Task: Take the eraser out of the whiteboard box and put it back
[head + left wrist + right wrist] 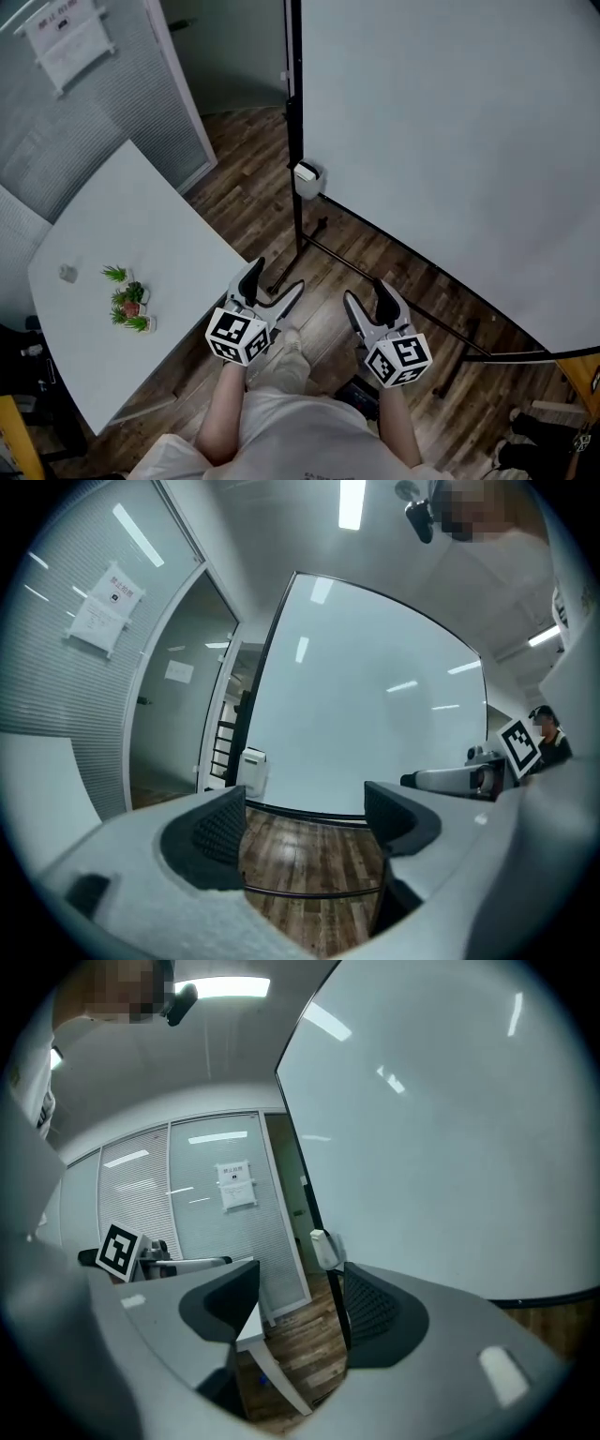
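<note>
Head view: both grippers empty, box out of reach on the whiteboard stand

Head view looks steeply down on a person standing on a wood floor (248, 178), a gripper in each hand held out in front of the body. The left gripper (277, 278) and the right gripper (367, 292) sit side by side, near each other but not touching, each with its marker cube toward the person.

Left gripper view shows that gripper's jaws spread wide, with only floor and the whiteboard's lower rail between them. Right gripper view shows the same for the right: jaws wide apart, nothing held, with floor, a table leg and the stand's post in the gap.

The whiteboard (450, 141) fills the upper right of the head view and is blank. A black post (295, 112) runs along its left edge, and the small white box (307, 178) hangs on that post, low down. The box is well ahead of both grippers; neither touches it. It is too small in every view to tell whether the eraser lies inside it, and the eraser shows nowhere else.

To the person's left stands a white table (122, 234), its near corner just beside the left gripper. On it are a few small potted plants (129, 307) and, apart from them, a small grey object (67, 273). Behind the table is a ribbed glass wall with a paper notice (66, 33) on it.
</note>
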{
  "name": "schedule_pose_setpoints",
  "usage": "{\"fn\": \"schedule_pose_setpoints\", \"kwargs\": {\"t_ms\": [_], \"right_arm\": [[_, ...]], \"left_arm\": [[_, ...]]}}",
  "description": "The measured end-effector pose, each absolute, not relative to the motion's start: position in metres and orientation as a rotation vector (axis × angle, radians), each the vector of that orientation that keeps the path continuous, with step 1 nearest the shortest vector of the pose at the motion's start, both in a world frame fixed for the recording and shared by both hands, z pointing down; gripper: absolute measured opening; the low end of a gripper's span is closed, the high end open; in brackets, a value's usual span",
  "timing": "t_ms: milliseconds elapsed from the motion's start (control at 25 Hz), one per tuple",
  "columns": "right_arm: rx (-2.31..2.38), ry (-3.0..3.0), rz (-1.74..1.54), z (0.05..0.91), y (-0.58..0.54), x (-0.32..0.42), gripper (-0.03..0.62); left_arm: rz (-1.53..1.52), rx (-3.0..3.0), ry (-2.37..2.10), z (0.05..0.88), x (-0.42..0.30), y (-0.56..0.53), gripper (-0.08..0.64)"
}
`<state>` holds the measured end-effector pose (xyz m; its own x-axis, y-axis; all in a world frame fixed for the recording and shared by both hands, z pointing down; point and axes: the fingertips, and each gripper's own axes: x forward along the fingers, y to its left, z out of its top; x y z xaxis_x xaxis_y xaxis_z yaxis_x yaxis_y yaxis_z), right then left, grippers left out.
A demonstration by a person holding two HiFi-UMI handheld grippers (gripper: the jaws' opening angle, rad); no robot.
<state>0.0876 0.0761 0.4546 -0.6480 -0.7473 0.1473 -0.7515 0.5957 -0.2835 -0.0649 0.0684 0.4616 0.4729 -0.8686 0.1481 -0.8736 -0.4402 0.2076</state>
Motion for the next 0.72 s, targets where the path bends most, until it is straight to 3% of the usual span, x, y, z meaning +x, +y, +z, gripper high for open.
{"fn": "schedule_pose_setpoints", "kwargs": {"t_ms": [720], "right_arm": [[1.375, -2.775, 0.493, 0.446, -0.071, 0.025, 0.276]], "left_arm": [[0.047, 2.586, -1.345, 0.454, -0.094, -0.098, 0.385]]}}
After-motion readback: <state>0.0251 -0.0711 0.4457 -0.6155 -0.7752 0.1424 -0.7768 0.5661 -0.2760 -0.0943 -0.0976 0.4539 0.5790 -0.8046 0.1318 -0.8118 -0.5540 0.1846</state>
